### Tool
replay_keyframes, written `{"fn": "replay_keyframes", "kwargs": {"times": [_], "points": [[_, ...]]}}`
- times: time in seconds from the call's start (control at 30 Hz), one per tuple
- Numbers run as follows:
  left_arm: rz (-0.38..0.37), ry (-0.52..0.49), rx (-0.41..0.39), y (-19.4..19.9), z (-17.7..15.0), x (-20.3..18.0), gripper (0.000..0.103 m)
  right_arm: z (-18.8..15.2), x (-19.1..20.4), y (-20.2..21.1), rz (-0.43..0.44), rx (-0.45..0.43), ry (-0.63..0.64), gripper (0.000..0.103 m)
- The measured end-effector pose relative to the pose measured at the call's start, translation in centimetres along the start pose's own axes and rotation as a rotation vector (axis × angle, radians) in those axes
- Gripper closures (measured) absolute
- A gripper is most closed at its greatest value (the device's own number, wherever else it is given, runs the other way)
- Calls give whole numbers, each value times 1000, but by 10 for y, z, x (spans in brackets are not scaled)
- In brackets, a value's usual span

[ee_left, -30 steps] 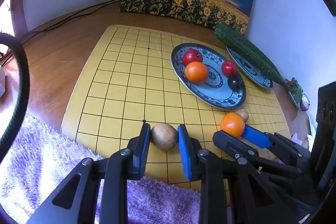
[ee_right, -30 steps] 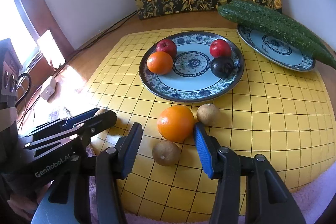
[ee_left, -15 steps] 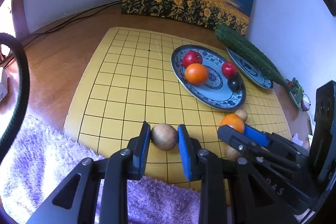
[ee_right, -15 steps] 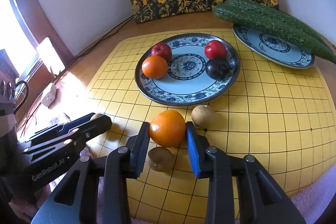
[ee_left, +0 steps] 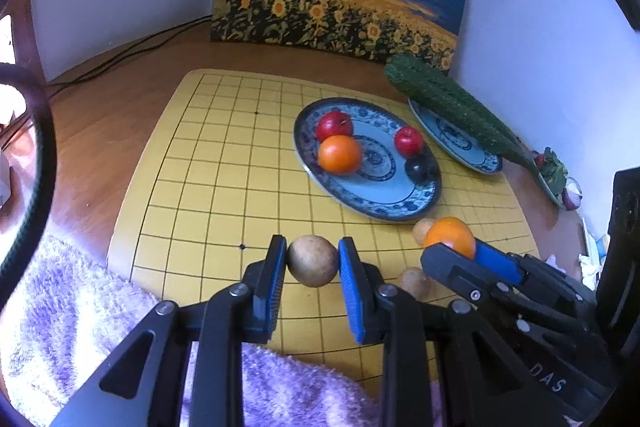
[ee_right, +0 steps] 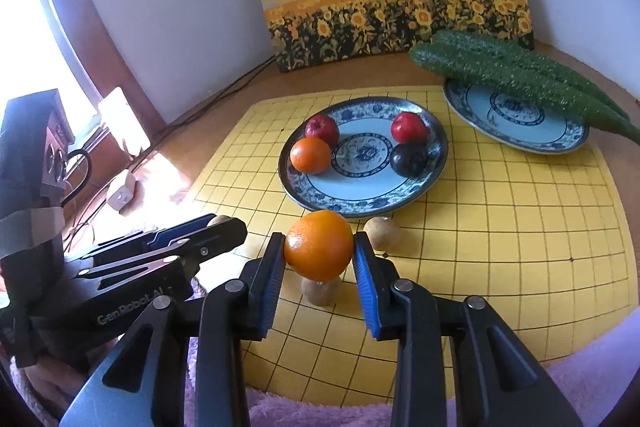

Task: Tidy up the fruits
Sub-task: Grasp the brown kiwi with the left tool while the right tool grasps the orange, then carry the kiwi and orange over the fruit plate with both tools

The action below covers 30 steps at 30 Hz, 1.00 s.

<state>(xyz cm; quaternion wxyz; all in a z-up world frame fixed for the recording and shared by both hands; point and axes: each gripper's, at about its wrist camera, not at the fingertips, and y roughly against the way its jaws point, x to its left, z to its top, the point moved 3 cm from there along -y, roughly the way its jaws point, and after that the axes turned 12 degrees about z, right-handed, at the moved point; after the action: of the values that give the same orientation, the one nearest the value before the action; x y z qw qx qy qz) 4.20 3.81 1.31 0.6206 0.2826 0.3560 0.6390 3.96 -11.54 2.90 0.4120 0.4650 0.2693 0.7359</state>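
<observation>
We had both tools loaded at this moment. Our left gripper [ee_left: 313, 261] was clenched on a small brown round fruit [ee_left: 313, 259], its blue pads pressing the widest part on either side, over the near edge of the yellow grid board [ee_left: 224, 163]. Our right gripper [ee_right: 319, 255] had just finished closing on the orange [ee_right: 319, 245]; the pads met it across its middle, and it appeared to sit clear of the board, with another brown fruit [ee_right: 320, 293] lying right beneath it and a third [ee_right: 382, 233] just beside it toward the plate.

The blue-patterned plate [ee_right: 400, 193] lay farther back on the board and already carried a second orange [ee_right: 311, 155], two red fruits [ee_right: 322, 129] and a dark plum-like one [ee_right: 409, 159], with bare room at its near side. A second plate [ee_right: 560, 143] with cucumbers [ee_right: 520, 75] across it stood to the right.

We judged the orange firm and moderately heavy, its rind giving slightly and gripping the ribbed pads well, so a hold across the equator suited it. The brown fruit looked light, hard and smooth; round things like these roll once freed, so we reckoned each should be set down low inside the plate's rim.
</observation>
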Motion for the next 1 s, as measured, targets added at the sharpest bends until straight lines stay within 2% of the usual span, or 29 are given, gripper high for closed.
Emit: {"fn": "replay_keyframes", "kwargs": {"times": [0.5, 1.0], "points": [[-10, -49, -19, -7, 27, -28, 75, 20, -21, 11, -20, -11, 23, 68], [-32, -91, -75, -26, 82, -49, 75, 60, -42, -2, -67, -8, 105, 68]]}}
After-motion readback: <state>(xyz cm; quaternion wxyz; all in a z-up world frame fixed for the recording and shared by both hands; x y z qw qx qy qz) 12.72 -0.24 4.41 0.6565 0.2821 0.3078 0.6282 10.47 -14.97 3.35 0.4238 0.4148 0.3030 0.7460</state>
